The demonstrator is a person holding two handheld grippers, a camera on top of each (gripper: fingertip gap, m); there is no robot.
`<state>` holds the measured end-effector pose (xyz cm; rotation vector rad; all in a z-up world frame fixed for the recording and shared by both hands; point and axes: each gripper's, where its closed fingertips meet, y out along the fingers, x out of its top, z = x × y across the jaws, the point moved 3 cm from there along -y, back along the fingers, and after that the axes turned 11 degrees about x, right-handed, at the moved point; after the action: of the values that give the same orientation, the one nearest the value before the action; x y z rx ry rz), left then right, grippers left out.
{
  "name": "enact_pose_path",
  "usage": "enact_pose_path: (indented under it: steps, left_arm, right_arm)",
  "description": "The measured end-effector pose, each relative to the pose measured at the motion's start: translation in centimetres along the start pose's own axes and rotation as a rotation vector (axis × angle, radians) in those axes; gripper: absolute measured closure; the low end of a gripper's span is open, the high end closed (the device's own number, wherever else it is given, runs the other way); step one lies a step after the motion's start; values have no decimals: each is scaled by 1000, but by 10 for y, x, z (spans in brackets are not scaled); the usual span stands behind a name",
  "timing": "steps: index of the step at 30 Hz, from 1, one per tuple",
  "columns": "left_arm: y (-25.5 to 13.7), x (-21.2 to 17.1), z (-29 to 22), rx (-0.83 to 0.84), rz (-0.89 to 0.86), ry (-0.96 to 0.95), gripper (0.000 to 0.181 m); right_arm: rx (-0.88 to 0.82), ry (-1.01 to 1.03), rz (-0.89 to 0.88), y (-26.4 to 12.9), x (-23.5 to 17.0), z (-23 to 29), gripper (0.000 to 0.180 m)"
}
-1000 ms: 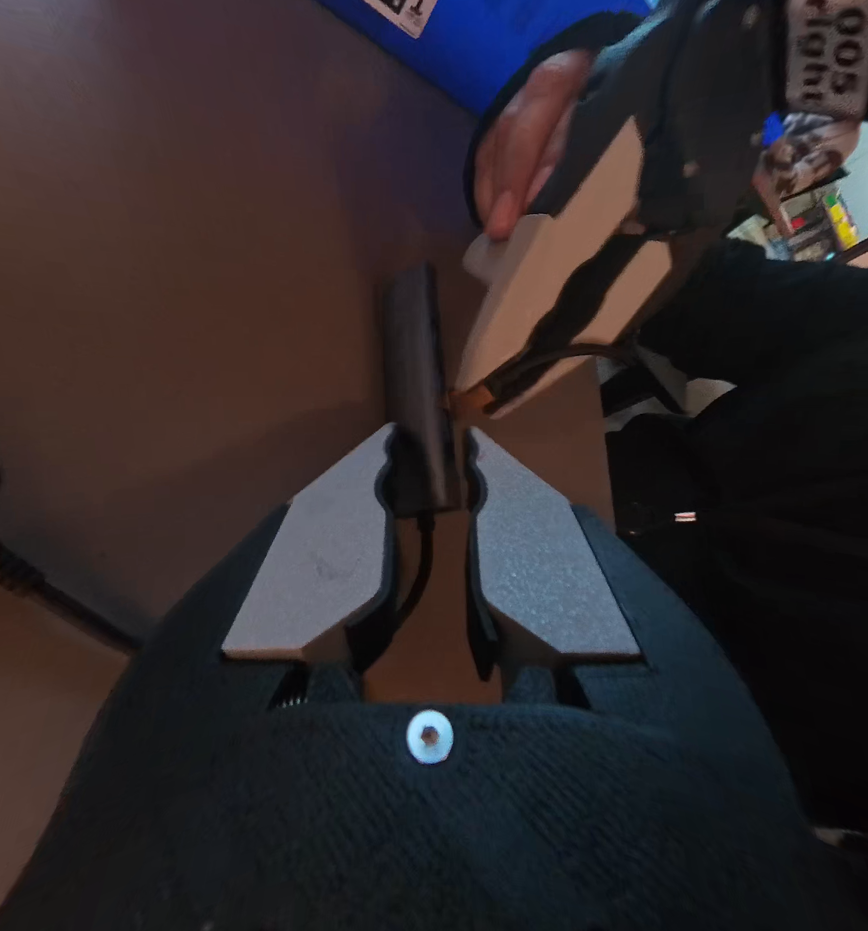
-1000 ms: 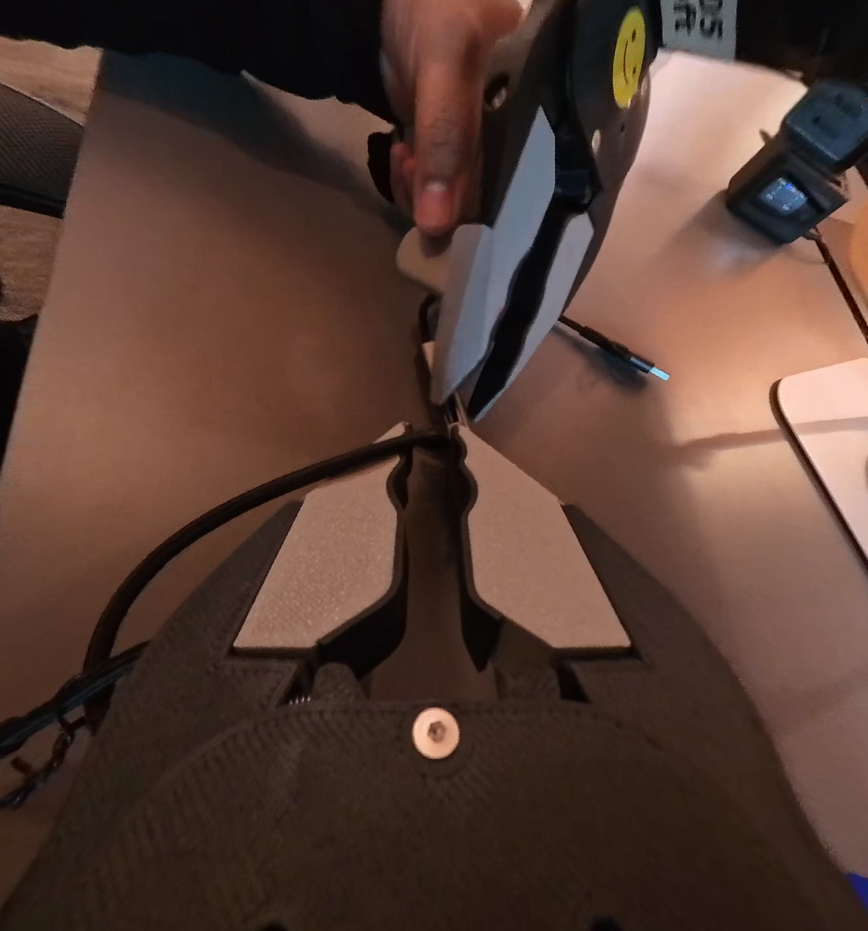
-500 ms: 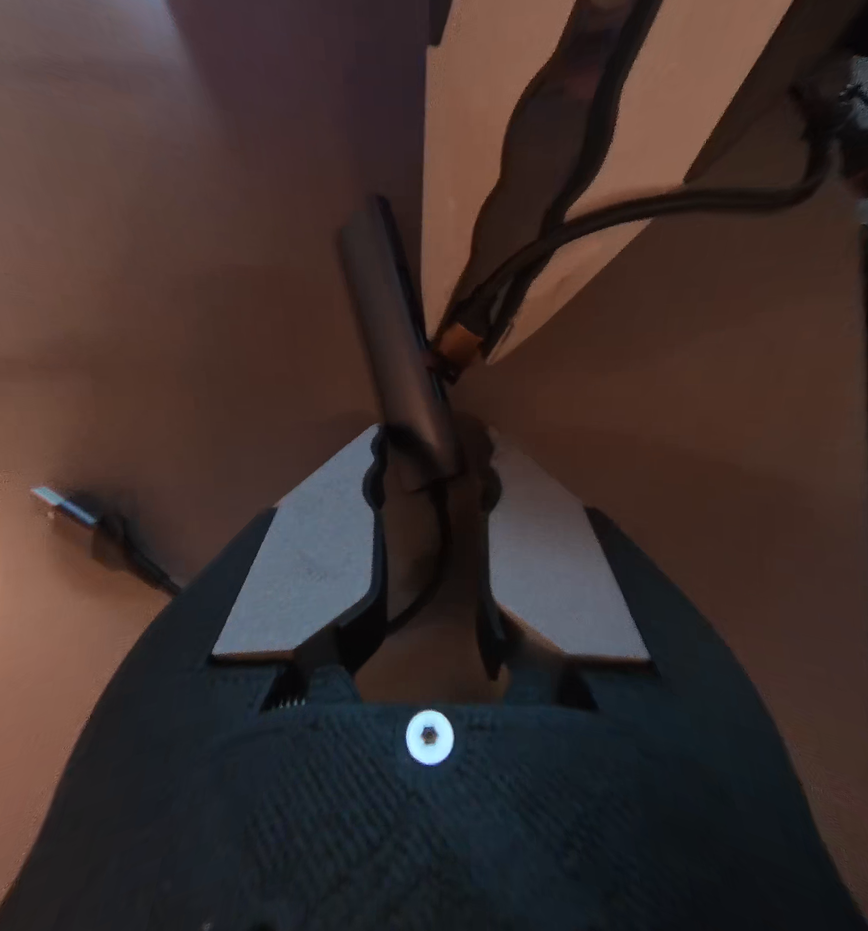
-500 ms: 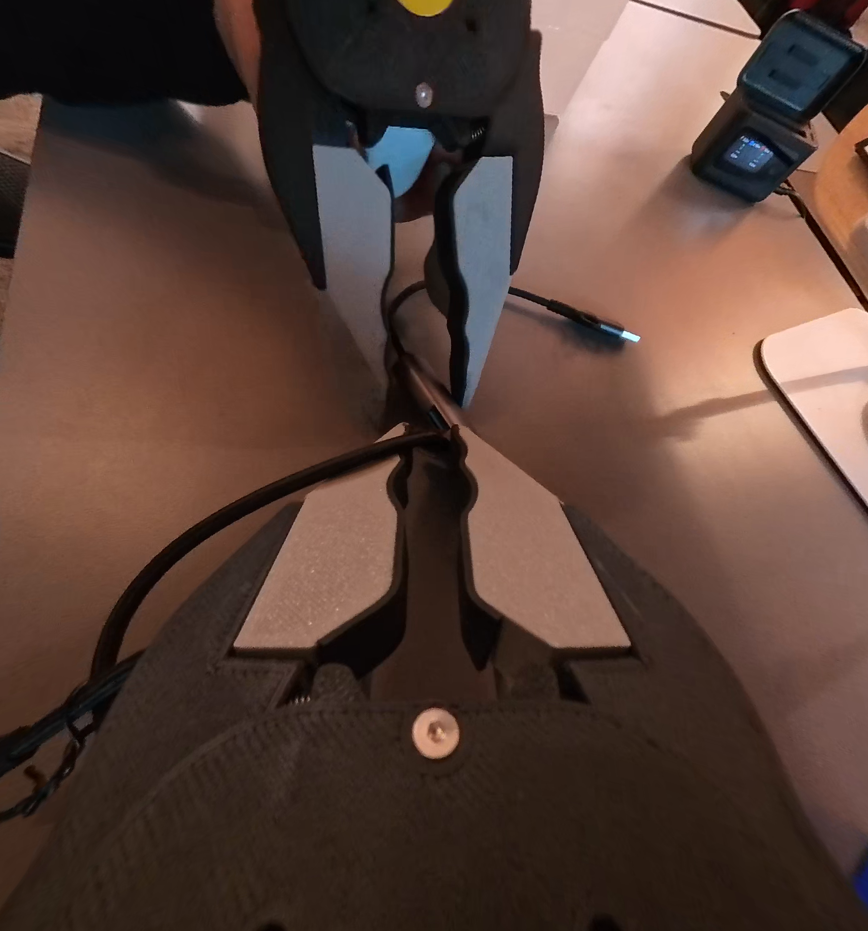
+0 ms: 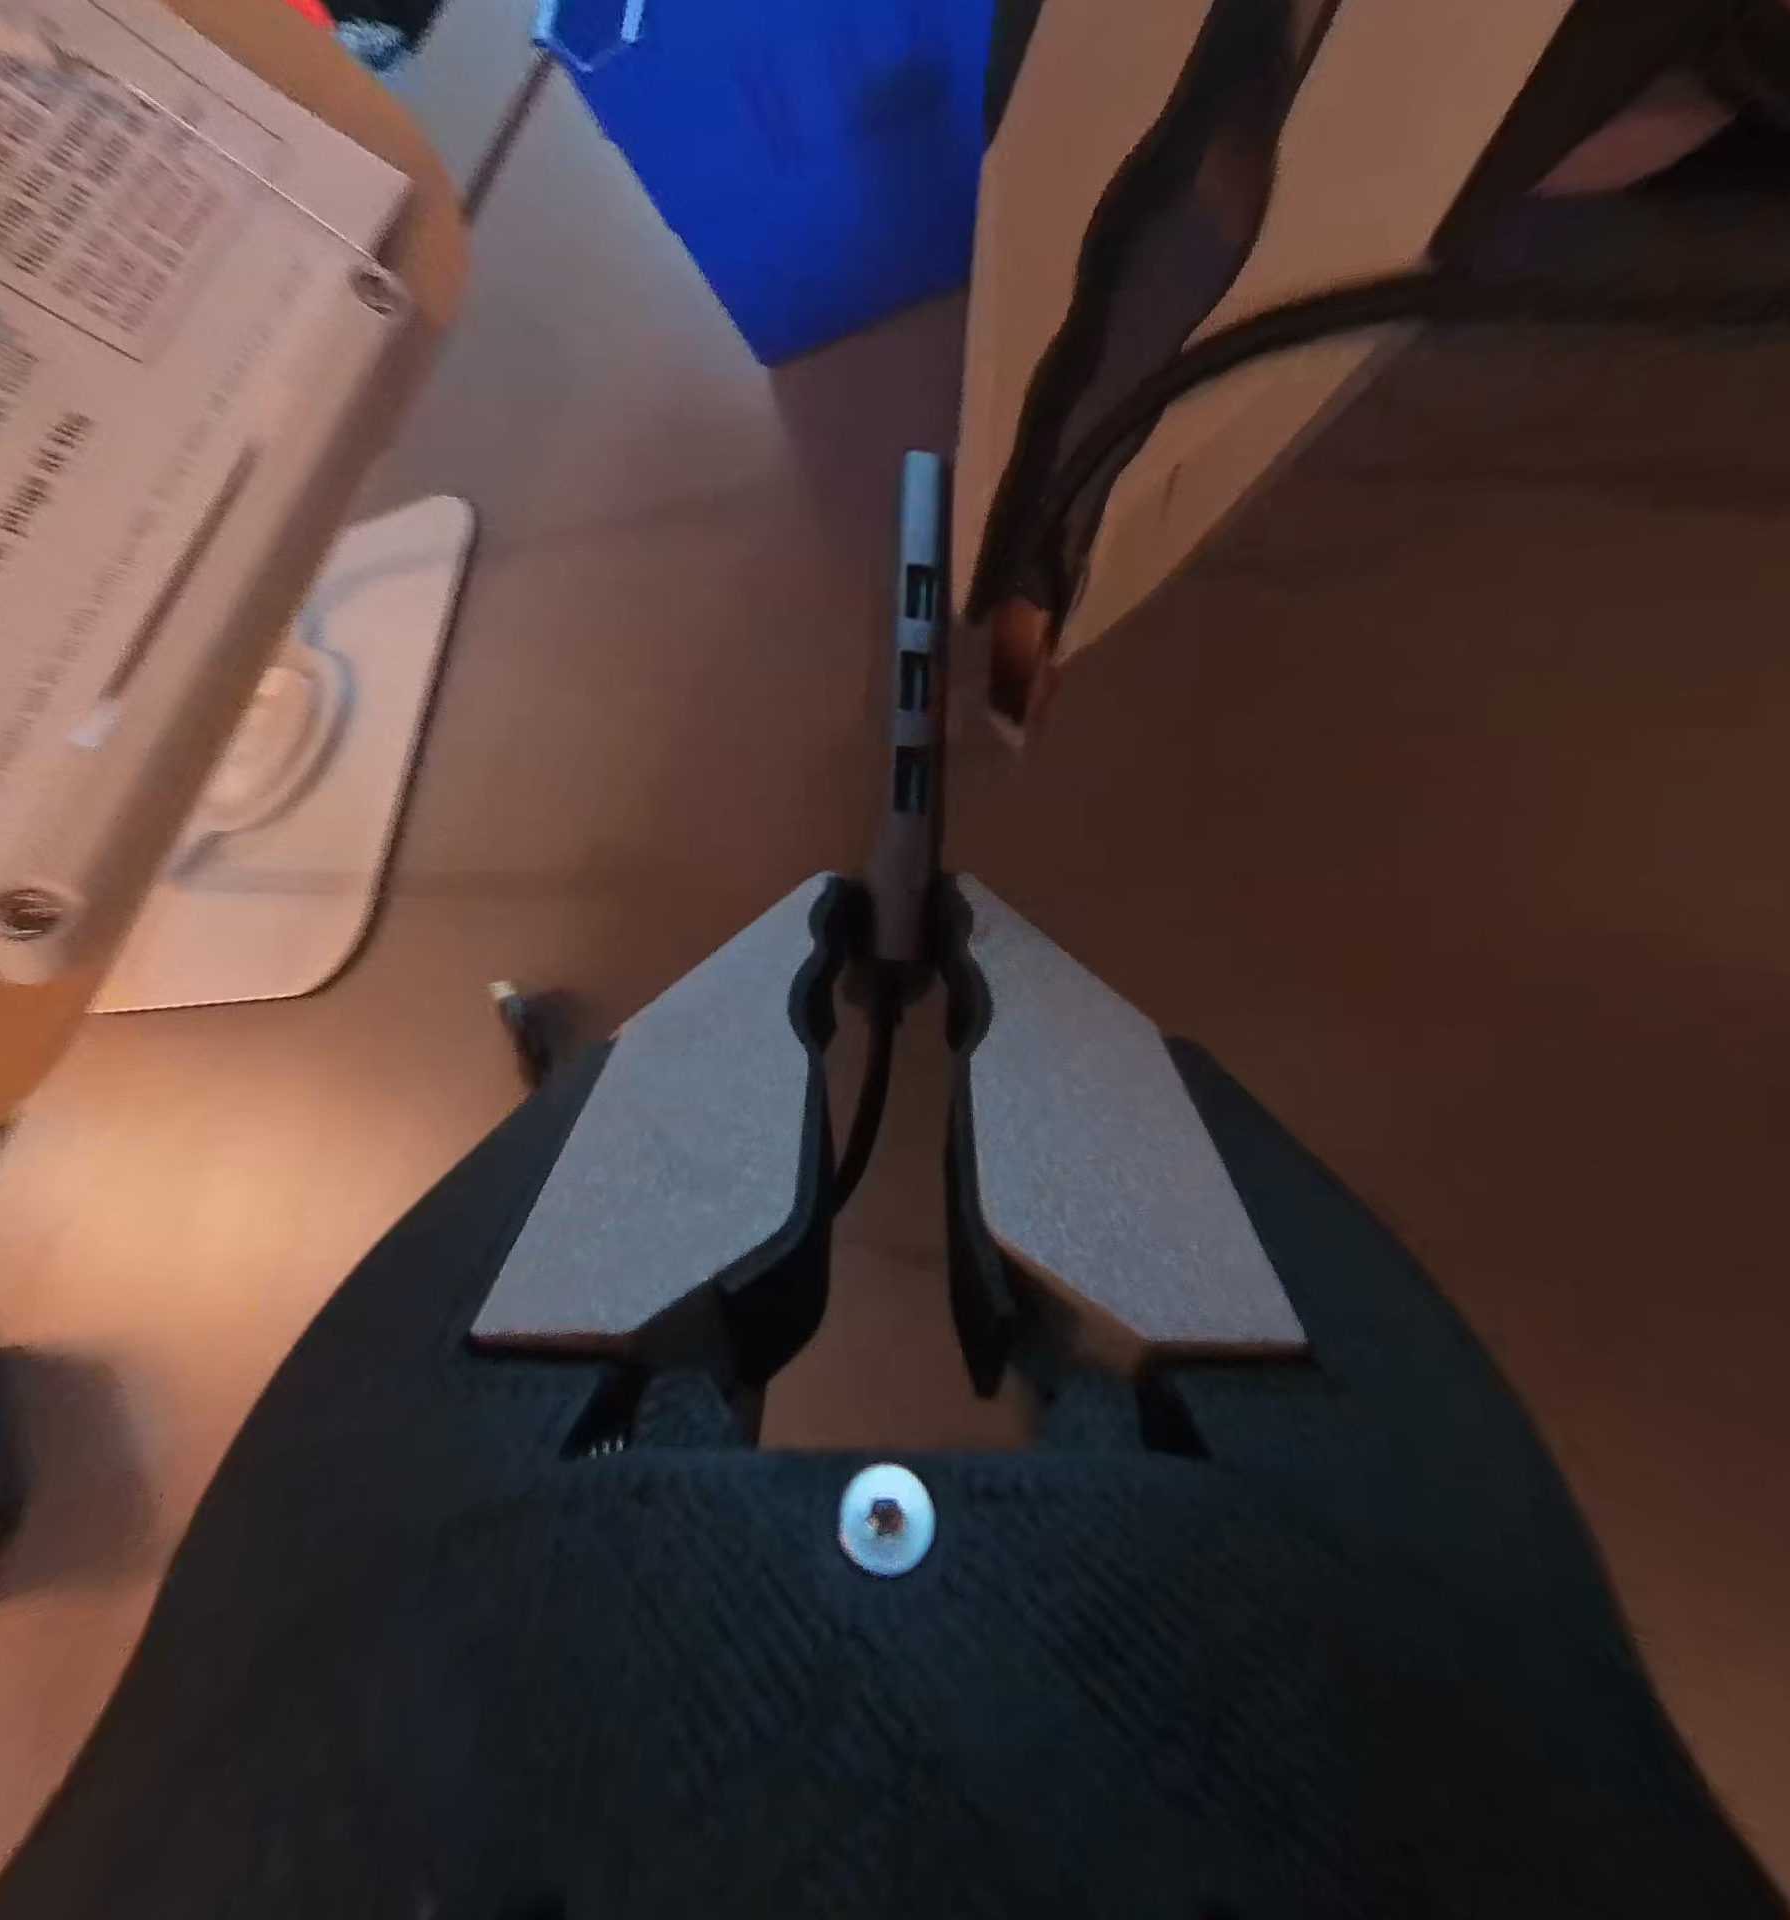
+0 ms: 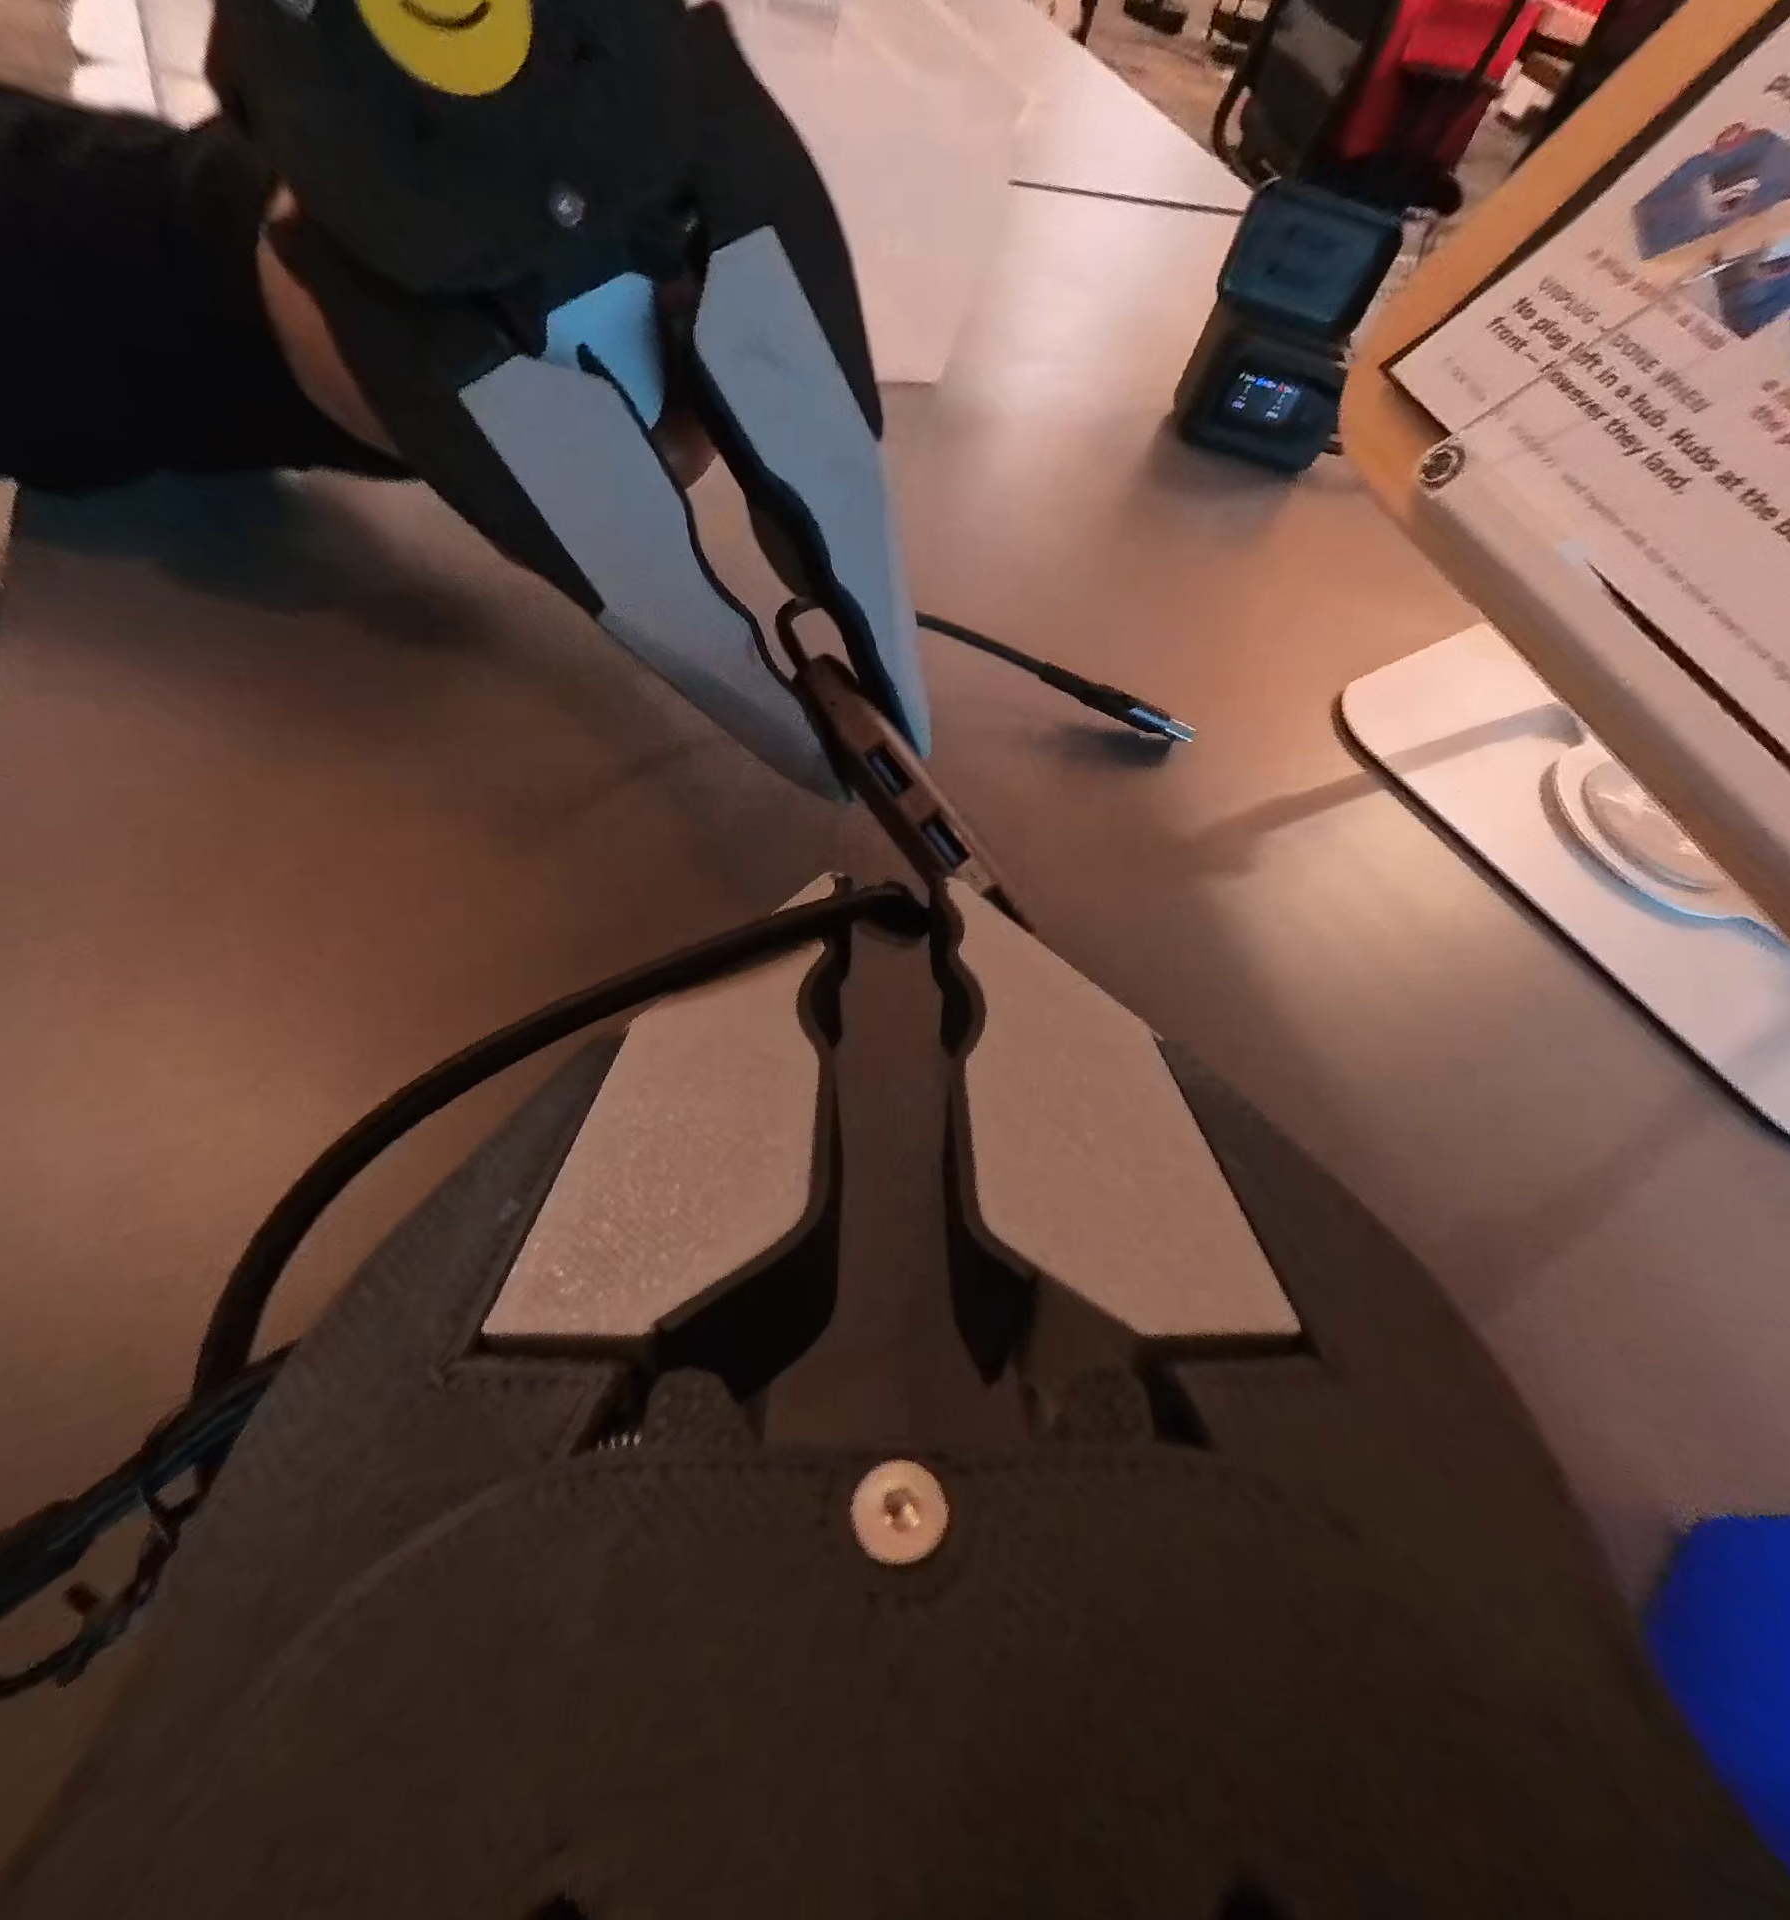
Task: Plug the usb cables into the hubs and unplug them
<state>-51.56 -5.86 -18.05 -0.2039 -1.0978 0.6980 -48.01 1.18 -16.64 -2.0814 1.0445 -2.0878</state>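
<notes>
Two grippers pinching – left gripper (image 5: 896,914) on hub (image 5: 915,665), right gripper (image 6: 896,904) on USB cable (image 6: 517,1049) plug

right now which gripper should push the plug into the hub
Right. The right gripper is shut on the cable plug, which sits just beside the hub's open ports. The left gripper is shut on the hub's end, so it is better left bracing.

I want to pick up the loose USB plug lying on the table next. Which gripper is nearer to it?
Left. The left gripper, clamping the hub, sits just beside the loose plug; the right gripper, holding its own cable, is a bit farther back.
</notes>
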Motion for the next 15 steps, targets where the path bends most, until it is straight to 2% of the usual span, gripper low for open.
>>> enact_pose_path:
  steps: [4,7,11,15]
  left_arm:
    - [1,0,18,266,2,192,166]
    - [-2,17,22,402,-59,241,167]
    - [-5,39,21,519,-108,296,166]
    - [-14,49,26,558,-146,253,167]
  right_arm:
    - [-47,85,-102,-11,8,-13,167]
    - [-44,164,-272,-22,24,-19,168]
    - [-31,174,-508,-36,49,-19,169]
    - [-111,61,-568,-44,60,-16,169]
